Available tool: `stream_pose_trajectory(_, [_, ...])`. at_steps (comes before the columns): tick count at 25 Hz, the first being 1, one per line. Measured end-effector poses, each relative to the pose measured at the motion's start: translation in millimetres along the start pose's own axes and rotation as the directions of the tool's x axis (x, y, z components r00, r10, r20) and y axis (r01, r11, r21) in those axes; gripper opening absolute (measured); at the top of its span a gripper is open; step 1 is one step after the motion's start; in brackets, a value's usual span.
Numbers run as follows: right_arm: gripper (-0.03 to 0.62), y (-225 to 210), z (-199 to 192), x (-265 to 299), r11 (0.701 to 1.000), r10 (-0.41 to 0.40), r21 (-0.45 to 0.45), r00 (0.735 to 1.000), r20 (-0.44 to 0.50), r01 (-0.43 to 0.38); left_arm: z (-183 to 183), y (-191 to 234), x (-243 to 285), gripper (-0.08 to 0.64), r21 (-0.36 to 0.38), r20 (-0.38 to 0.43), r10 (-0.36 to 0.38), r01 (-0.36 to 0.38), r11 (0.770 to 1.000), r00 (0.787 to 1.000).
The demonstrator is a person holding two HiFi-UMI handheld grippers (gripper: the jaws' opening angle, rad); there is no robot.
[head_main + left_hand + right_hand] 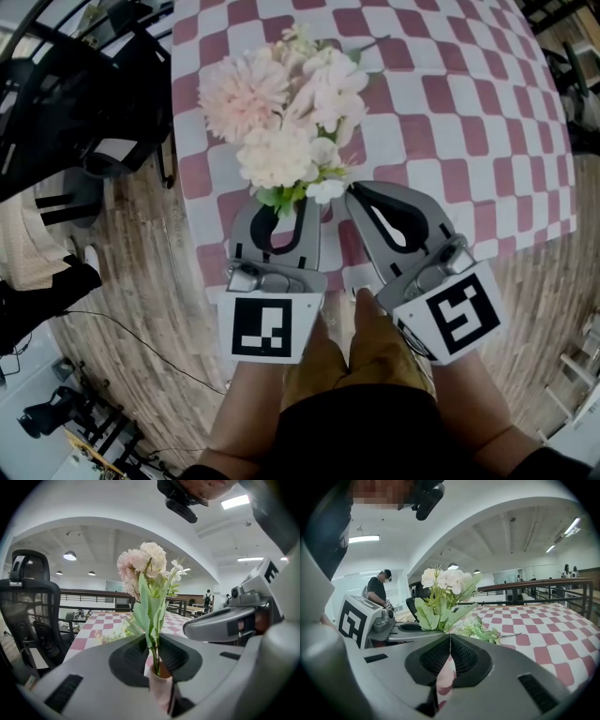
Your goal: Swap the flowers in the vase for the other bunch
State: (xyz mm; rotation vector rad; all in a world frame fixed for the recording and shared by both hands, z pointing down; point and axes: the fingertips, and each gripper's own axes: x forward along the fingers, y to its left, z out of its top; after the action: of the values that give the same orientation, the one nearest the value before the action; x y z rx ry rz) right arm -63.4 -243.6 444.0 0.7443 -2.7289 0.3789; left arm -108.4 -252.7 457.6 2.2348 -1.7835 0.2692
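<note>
A small pink vase (161,691) with green stems stands between the jaws of my left gripper (151,639), which is shut on it. Its bunch of pale pink and white flowers (143,562) rises upright above the jaws. In the head view that bunch (278,155) hides the vase, and the left gripper (281,204) sits at the near edge of the checked table (469,112). A second bunch with ferns (480,630) lies on the cloth further back. My right gripper (450,638) is shut with nothing in it and hangs just right of the left gripper (410,631).
A black office chair (84,112) stands left of the table over the wooden floor. The person's hands hold both grippers at the table's near edge. Further back in the room a person (379,590) stands, with railings and other tables beyond.
</note>
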Motion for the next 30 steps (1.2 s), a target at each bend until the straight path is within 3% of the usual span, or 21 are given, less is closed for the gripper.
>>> stream_pose_trajectory(17, [0.032, 9, -13, -4, 1.000, 0.022, -0.007, 0.999, -0.023, -0.022, -21, -7, -6, 0.061, 0.036, -0.041, 0.011, -0.009, 0.999, 0.999])
stream_pose_trajectory(30, [0.032, 10, -14, -13, 1.000, 0.012, 0.004, 1.000, -0.015, -0.012, -23, -10, -9, 0.087, 0.094, -0.064, 0.071, -0.065, 0.993, 0.995])
